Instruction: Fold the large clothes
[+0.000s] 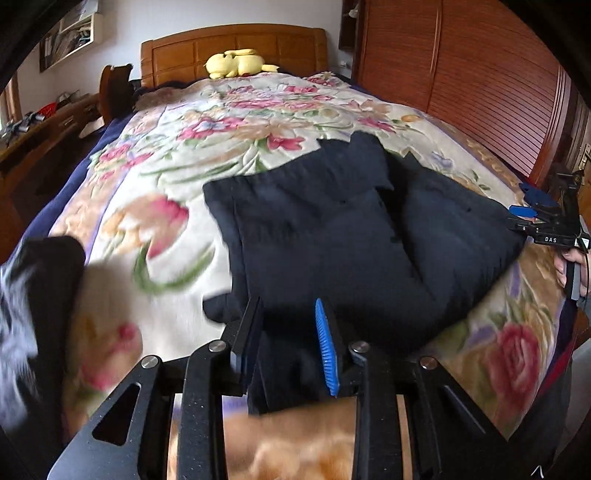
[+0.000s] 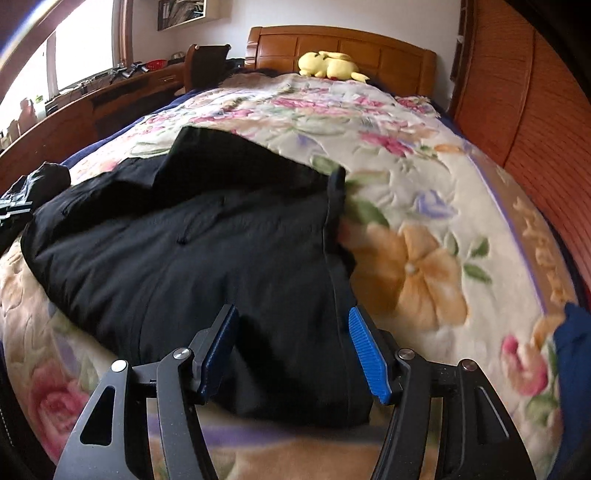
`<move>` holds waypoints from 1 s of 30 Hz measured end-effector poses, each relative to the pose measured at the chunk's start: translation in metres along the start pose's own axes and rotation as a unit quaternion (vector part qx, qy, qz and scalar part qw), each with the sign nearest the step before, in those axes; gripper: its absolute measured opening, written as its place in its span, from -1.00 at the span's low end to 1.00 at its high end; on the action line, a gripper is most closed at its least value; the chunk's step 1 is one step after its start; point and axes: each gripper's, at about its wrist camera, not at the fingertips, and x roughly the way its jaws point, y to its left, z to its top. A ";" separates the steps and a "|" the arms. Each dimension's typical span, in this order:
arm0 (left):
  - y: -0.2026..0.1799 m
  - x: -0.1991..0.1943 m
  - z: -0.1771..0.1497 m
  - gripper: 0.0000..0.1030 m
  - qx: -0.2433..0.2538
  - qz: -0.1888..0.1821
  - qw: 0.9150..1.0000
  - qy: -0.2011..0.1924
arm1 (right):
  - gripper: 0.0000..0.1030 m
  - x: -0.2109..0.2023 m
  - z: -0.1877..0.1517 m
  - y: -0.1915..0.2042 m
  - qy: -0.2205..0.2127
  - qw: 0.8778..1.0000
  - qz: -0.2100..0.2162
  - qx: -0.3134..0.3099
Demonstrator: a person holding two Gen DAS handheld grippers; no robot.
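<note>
Folding the dark garment (image 2: 207, 251) lying part-doubled on the flowered blanket (image 2: 424, 229), I have my left gripper (image 1: 286, 339) apparently pinching its near hem and my right gripper (image 2: 293, 343) spread open over the near edge, needing a bite before lifting.

A floral blanket (image 1: 229, 122) covers the bed, with a dark blue sheet (image 1: 79, 162) showing along its edge. A yellow plush toy (image 1: 236, 62) lies by the wooden headboard (image 1: 229, 42). A wooden wardrobe (image 1: 480, 70) with slatted doors stands to one side; a cluttered wooden worktop (image 2: 110, 86) runs under a bright window (image 2: 77, 48) on the other. A framed picture (image 2: 181, 13) hangs on the wall.
</note>
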 end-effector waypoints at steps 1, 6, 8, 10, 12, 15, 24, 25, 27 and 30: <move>0.001 -0.001 -0.005 -0.42 -0.002 0.003 1.000 0.000 | 0.24 0.000 -0.004 -0.002 0.001 1.000 0.000 0.004; 0.007 0.001 -0.025 -0.41 -0.022 0.012 1.000 0.006 | 0.26 0.006 -0.018 -0.003 -0.004 1.000 0.011 0.024; 0.012 0.006 -0.030 -0.41 -0.034 0.009 0.999 0.011 | 0.31 0.017 -0.027 -0.004 -0.001 0.999 0.023 0.040; 0.013 0.011 -0.035 -0.41 -0.040 0.009 0.999 0.016 | 0.36 0.020 -0.028 -0.008 0.004 0.998 0.034 0.053; 0.014 0.018 -0.038 -0.40 -0.044 0.007 0.999 0.019 | 0.42 0.020 -0.026 -0.012 0.005 0.997 0.045 0.067; 0.016 0.024 -0.042 -0.40 -0.063 0.000 0.998 0.018 | 0.45 0.026 -0.026 -0.018 0.008 0.995 0.055 0.079; 0.017 0.026 -0.047 -0.40 -0.070 -0.004 0.997 0.019 | 0.45 0.034 -0.028 -0.018 0.007 0.995 0.054 0.078; 0.017 0.027 -0.047 -0.40 -0.070 -0.004 0.997 0.020 | 0.45 0.033 -0.028 -0.018 0.007 0.996 0.054 0.078; 0.016 0.028 -0.048 -0.40 -0.071 0.000 0.997 0.022 | 0.45 0.033 -0.028 -0.018 0.007 0.996 0.053 0.078; 0.013 0.030 -0.046 -0.40 -0.064 0.009 0.998 0.029 | 0.45 0.036 -0.028 -0.020 0.013 0.995 0.055 0.081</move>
